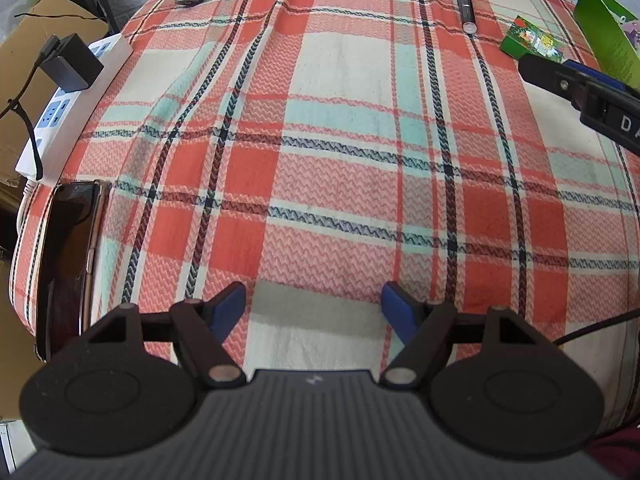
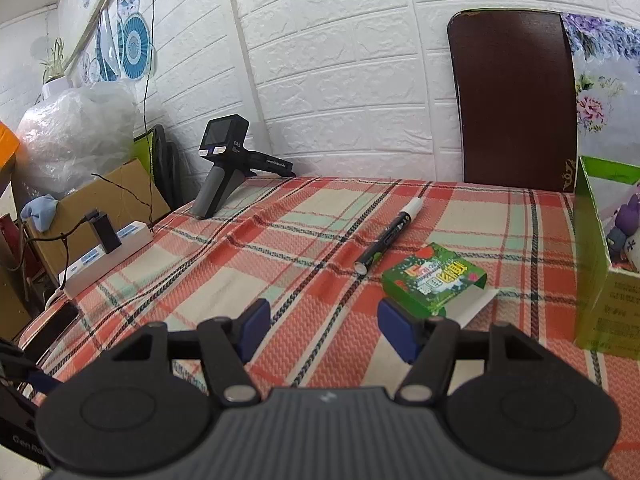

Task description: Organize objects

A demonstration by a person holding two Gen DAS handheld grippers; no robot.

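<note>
Right wrist view: my right gripper (image 2: 324, 330) is hovering wide open and empty near the small green printed carton (image 2: 434, 282), which is lying on the plaid-clothed bench (image 2: 280, 240) just beside the black white-capped marker (image 2: 386, 238); I'm risking nudging that marker into rolling. My left gripper (image 1: 312, 306) is gaping empty too. The tall green box (image 2: 600, 280) is cropping off, hiding its contents.

Bright, even daylight, soft shadows, strong fisheye bending at edges, corners perhaps slightly blurred
</note>
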